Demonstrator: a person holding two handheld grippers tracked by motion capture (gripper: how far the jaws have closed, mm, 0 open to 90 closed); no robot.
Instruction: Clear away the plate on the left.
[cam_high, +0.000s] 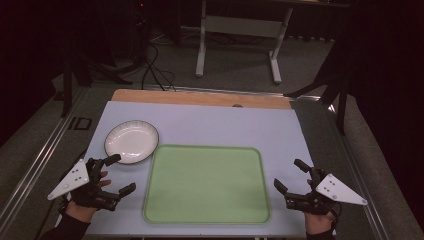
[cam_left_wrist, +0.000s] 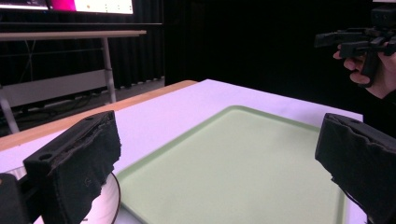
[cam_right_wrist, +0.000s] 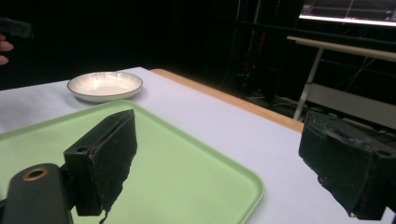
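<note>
Just beside the white plate (cam_high: 131, 142), the left gripper (cam_high: 120, 174) hovered over the table's (cam_high: 210, 125) pale sheet, its jaws spread wide and holding nothing. The plate sat at the far left corner of the green tray (cam_high: 207, 184), near its rim but apart from it, and the tray itself lay bare in the middle of the table. Across the tray, at its right edge, the right gripper (cam_high: 288, 174) was likewise released, jaws parted with nothing between them. Each gripper was carried in a person's hand, the left hand (cam_high: 82, 202) showing a dark sleeve.
</note>
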